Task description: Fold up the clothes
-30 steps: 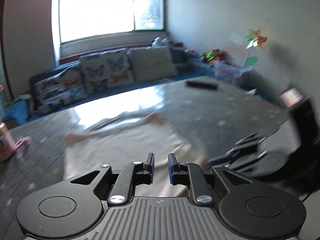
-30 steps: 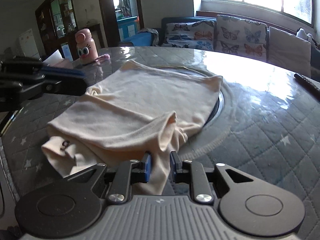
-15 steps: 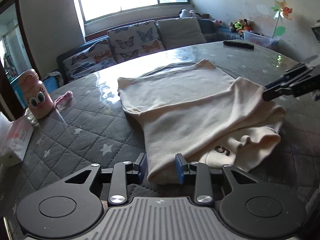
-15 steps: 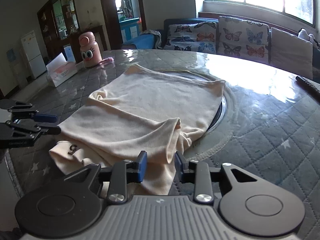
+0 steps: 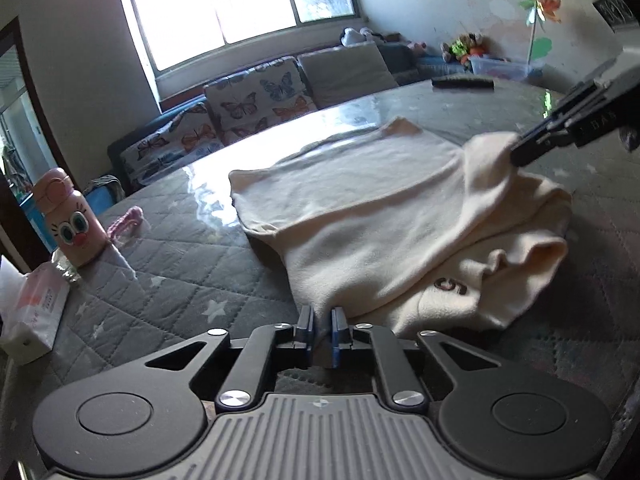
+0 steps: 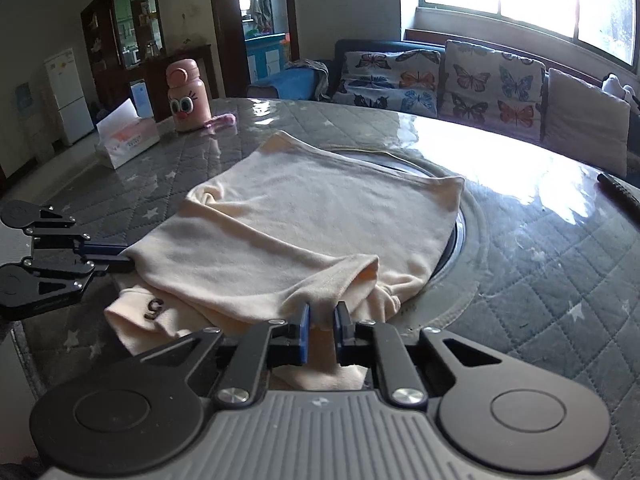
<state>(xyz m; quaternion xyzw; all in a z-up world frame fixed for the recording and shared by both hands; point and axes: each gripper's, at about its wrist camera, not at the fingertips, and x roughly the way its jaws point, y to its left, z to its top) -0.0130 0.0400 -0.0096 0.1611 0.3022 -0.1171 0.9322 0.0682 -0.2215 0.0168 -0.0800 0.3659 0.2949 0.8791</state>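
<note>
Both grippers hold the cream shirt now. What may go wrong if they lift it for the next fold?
1. The left hand-held gripper pinches only a thin edge of the shirt, so the cloth may slip out.
2. The right hand-held gripper holds bunched layers; the lower fold with the dark mark may come up too and undo the fold.

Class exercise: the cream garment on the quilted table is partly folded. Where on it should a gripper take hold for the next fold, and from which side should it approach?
Grip the cream garment at the two near corners of its folded top layer, coming in low from the table's near edge. That edge lies loose and raised over the layer below. The left gripper and right gripper already pinch there.
</note>
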